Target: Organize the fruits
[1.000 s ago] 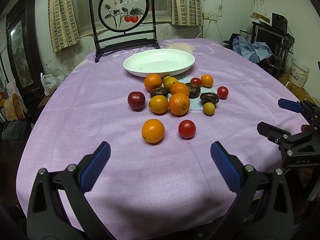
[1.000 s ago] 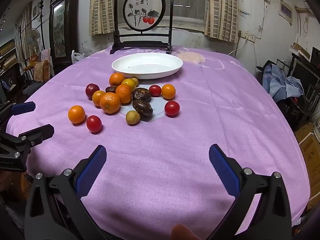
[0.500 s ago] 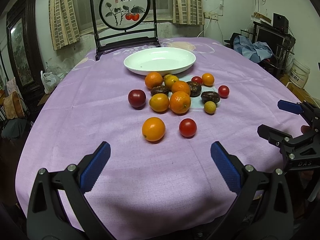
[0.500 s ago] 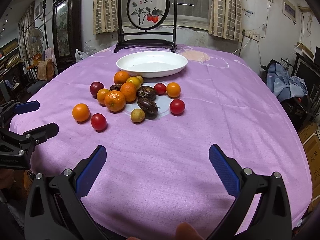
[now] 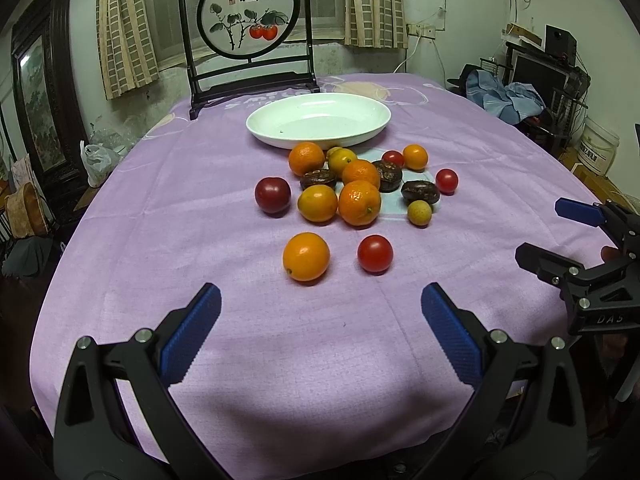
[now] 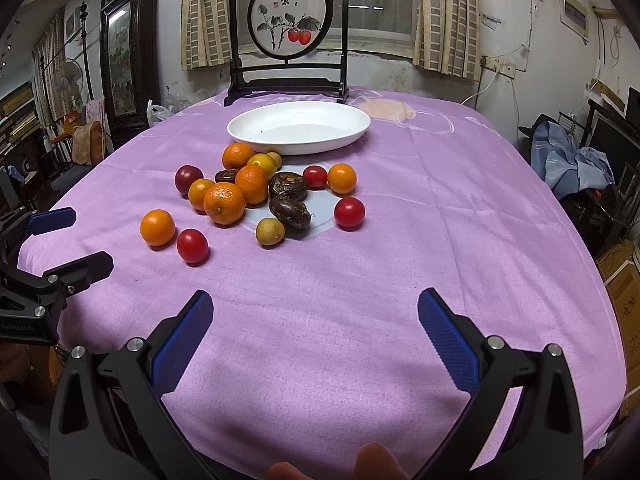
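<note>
Several fruits lie on the purple tablecloth [image 5: 120, 208] in front of an empty white oval plate [image 5: 319, 125], also in the right wrist view [image 6: 298, 126]. Nearest me are an orange [image 5: 306, 256] and a red tomato [image 5: 375, 253]; behind them lies a cluster of oranges [image 5: 359, 203], dark fruits [image 5: 420, 192], a dark red plum [image 5: 272, 195] and a small yellow fruit [image 5: 419, 213]. My left gripper [image 5: 320, 312] is open and empty, just short of the orange. My right gripper [image 6: 314, 316] is open and empty over bare cloth, right of the fruits [image 6: 224, 204].
A framed round painting on a dark stand [image 5: 248, 32] stands behind the plate. Each gripper shows at the edge of the other's view, the right one [image 5: 576, 248] and the left one [image 6: 52, 256]. Furniture and clutter [image 5: 504, 96] surround the table.
Both grippers have moved slightly forward toward the fruits, which look a little larger. Both stay open and empty.
</note>
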A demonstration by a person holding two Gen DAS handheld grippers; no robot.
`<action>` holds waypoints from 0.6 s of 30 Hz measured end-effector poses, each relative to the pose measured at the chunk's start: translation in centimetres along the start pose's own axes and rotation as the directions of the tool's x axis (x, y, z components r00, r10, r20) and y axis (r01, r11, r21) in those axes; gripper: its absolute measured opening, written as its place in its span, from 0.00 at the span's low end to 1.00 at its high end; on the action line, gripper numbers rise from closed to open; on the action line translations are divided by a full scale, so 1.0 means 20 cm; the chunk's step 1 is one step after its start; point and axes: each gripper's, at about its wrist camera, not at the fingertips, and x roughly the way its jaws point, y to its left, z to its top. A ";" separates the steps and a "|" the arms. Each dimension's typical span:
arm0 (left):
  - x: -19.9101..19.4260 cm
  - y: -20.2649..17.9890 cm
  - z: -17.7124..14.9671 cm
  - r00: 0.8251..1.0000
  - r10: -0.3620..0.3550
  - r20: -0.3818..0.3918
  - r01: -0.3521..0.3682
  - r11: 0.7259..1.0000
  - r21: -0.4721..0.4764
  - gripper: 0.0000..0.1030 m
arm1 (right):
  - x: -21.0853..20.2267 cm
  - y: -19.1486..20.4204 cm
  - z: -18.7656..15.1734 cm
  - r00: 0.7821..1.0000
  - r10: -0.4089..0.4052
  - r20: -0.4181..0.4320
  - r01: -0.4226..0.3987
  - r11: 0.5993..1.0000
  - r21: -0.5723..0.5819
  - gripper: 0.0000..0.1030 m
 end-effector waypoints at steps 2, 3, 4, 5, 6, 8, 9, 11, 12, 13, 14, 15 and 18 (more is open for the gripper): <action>0.00 0.00 0.00 1.000 -0.001 -0.001 0.001 1.000 -0.001 0.98 | 0.00 0.00 0.00 1.000 0.001 0.002 -0.001 1.000 0.000 0.99; 0.00 0.00 0.00 1.000 0.001 0.000 -0.001 1.000 0.000 0.98 | 0.00 0.00 0.00 1.000 0.001 0.001 -0.001 1.000 0.000 0.99; 0.00 0.00 0.00 1.000 0.001 0.001 -0.001 1.000 0.001 0.98 | 0.00 0.00 0.00 1.000 0.000 0.002 0.000 1.000 0.000 0.99; 0.00 0.00 0.00 1.000 0.001 0.001 -0.001 1.000 0.001 0.98 | 0.00 0.00 0.00 1.000 -0.001 0.002 0.001 1.000 -0.001 0.99; 0.00 0.00 0.00 1.000 0.002 0.000 -0.002 1.000 0.002 0.98 | -0.01 0.00 0.00 1.000 -0.002 0.004 0.002 1.000 -0.002 0.99; 0.00 0.00 0.00 1.000 0.003 -0.001 -0.003 1.000 0.004 0.98 | -0.01 0.00 0.00 1.000 -0.002 0.004 0.002 1.000 -0.001 0.99; 0.01 0.00 0.00 1.000 0.002 -0.002 -0.002 1.000 0.004 0.98 | -0.01 0.00 0.00 1.000 -0.002 0.004 0.002 1.000 -0.001 0.99; 0.01 0.00 0.00 1.000 0.002 -0.003 -0.002 1.000 0.005 0.98 | -0.01 0.00 0.00 1.000 -0.002 0.003 0.002 1.000 -0.001 0.99; 0.01 0.00 0.00 1.000 0.003 -0.003 -0.003 1.000 0.004 0.98 | -0.01 0.00 0.00 1.000 -0.001 0.003 0.001 1.000 0.000 0.99; 0.01 0.00 0.00 1.000 0.002 -0.003 -0.002 1.000 0.003 0.98 | 0.00 0.00 0.00 1.000 0.000 0.002 0.000 1.000 0.001 0.99; 0.01 0.00 -0.01 1.000 0.001 -0.004 -0.001 1.000 0.001 0.98 | 0.00 0.00 0.00 1.000 0.002 0.000 -0.002 1.000 0.001 0.99; 0.02 0.00 -0.01 1.000 0.000 -0.008 0.000 1.000 -0.003 0.98 | 0.00 -0.01 0.00 1.000 0.004 -0.003 -0.004 1.000 0.001 0.99; 0.03 0.01 -0.01 1.000 -0.001 -0.017 0.001 1.000 -0.010 0.98 | 0.00 0.00 0.00 1.000 -0.003 -0.003 0.003 1.000 0.000 0.99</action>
